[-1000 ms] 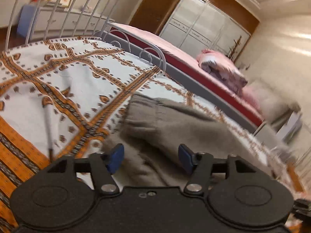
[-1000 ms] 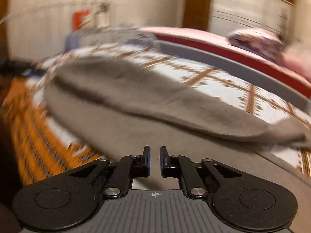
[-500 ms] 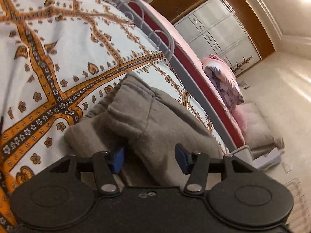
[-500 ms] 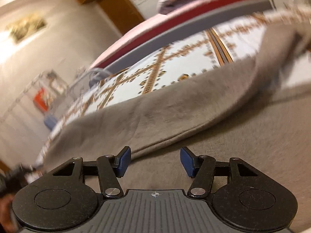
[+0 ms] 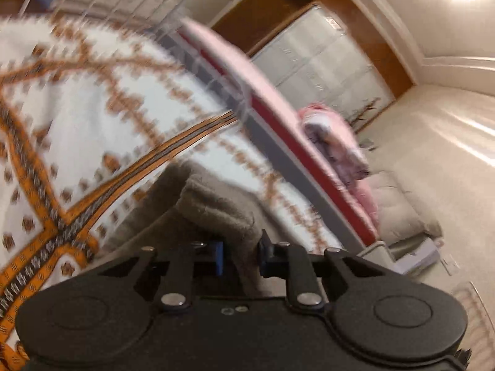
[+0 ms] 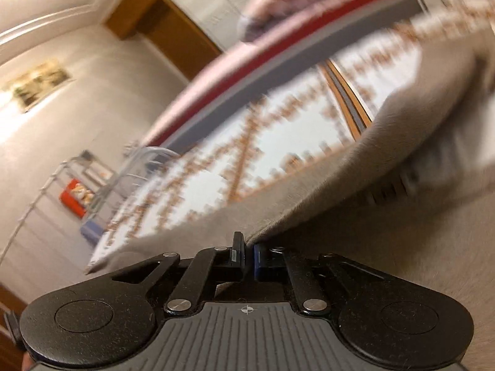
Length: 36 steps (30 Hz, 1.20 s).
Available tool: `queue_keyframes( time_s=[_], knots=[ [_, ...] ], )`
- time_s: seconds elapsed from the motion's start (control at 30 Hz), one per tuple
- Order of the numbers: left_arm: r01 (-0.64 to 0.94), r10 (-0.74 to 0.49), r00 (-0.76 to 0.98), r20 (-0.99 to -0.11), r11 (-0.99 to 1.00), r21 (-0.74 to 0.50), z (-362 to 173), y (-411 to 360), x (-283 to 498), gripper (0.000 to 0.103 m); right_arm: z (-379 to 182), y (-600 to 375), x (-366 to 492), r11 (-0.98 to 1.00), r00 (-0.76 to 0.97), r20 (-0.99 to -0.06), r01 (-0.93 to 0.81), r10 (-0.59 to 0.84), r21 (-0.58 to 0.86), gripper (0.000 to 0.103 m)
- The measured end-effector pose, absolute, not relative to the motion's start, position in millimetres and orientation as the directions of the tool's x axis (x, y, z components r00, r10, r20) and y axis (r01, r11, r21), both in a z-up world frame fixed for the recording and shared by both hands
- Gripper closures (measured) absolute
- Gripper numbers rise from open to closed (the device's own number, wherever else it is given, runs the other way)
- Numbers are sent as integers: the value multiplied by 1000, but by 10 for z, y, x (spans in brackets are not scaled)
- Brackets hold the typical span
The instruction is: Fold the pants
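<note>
The grey fleece pants [image 5: 213,213] lie on a bed with a white and orange patterned cover [image 5: 77,130]. In the left wrist view my left gripper [image 5: 239,258] has closed on a bunched end of the pants; the fabric fills the gap between the blue pads. In the right wrist view my right gripper [image 6: 248,255] is shut on an edge of the pants [image 6: 355,173], which rises from the pads as a lifted fold over the lower layer. Both views are blurred by motion.
A metal bed frame [image 5: 216,71] runs along the far side of the bed. Beyond it is a second bed with a pink sheet [image 5: 247,71] and a pink bundle [image 5: 334,136]. A white wardrobe [image 5: 321,61] stands against the wall.
Both grippers were open half a second ago and have closed on the pants. Both cameras have swung, and the right one now holds a lifted edge.
</note>
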<state>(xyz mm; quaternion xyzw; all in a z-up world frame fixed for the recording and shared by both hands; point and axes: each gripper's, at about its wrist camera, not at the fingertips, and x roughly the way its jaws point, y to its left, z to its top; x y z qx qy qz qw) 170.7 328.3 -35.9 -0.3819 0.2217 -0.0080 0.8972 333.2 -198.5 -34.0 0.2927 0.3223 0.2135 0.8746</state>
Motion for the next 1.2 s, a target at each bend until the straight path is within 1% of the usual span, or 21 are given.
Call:
queue_keyframes(
  time_s=[0.1,0.17,0.2,0.23,0.27,0.33,0.37,0.43,0.6,0.7,0.73,0.77,0.8,0.83,0.9,0.93,0.97,1.0,1.07,1.13,1.2],
  knots=[
    [-140,-187,899,-397,735,-663,-240,3297,1493,93,-68,-2106,2972,734,713,-385,-267,586,624,97],
    [-163,-186,867,-462,771,-615,-336,3310,1401,93,-24,-2146,2692,744,696,-400,-292,596,600,97],
    [-189,-184,839,-513,784,-591,-450,3312,1390,93,-75,-2155,2570,751,684,-414,-304,601,586,97],
    [-223,-184,797,-576,796,-563,-609,3304,1417,93,-188,-2126,2462,770,669,-447,-314,594,555,97],
    [-242,-192,770,-608,794,-558,-757,3299,1433,93,-321,-2069,2434,788,648,-489,-308,584,533,97],
    [-246,-184,798,-574,770,-589,-811,3291,1385,93,-641,-1926,2446,813,592,-585,-237,555,532,97],
    [-256,-177,799,-574,764,-592,-794,3277,1383,94,-737,-1914,2448,811,589,-590,-218,553,542,97],
    [-256,-161,798,-581,782,-568,-733,3240,1398,94,-765,-1951,2386,794,607,-562,-205,561,572,97],
    [-214,-155,829,-538,800,-560,-597,3219,1345,94,-563,-1952,2373,798,625,-541,-242,563,552,97],
    [-217,-131,831,-540,819,-532,-557,3246,1416,94,-418,-1890,2326,796,642,-511,-281,571,537,97],
    [-222,-125,827,-548,822,-524,-565,3253,1439,93,-432,-1858,2354,796,635,-517,-284,574,535,97],
    [-244,-112,803,-585,834,-495,-599,3236,1484,93,-477,-1821,2362,802,624,-534,-284,571,525,97],
    [-257,-110,776,-621,844,-471,-662,3211,1518,93,-553,-1774,2382,817,612,-562,-279,556,505,97],
    [-258,-108,773,-626,847,-465,-679,3199,1512,93,-668,-1745,2398,833,592,-602,-259,536,488,97],
    [-258,-103,770,-630,852,-456,-602,3193,1471,89,-756,-1811,2377,810,590,-585,-227,556,541,97],
    [-260,-103,766,-635,853,-452,-556,3196,1454,88,-717,-1836,2376,806,583,-588,-220,560,550,95],
    [-261,-94,762,-641,861,-437,-486,3185,1415,88,-657,-1869,2362,809,584,-594,-212,554,548,87],
    [-264,-77,760,-645,871,-415,-398,3160,1368,88,-571,-1926,2310,816,604,-584,-213,543,538,83],
    [-256,-59,772,-633,883,-395,-198,3101,1291,88,-376,-2043,2241,833,633,-572,-232,522,503,83],
    [-233,-62,780,-622,895,-381,-54,3005,1301,84,-187,-2198,2179,855,674,-556,-239,487,460,83],
    [-201,-91,777,-623,902,-382,9,2844,1430,82,-58,-2338,2242,876,710,-543,-229,449,425,83]
  ],
)
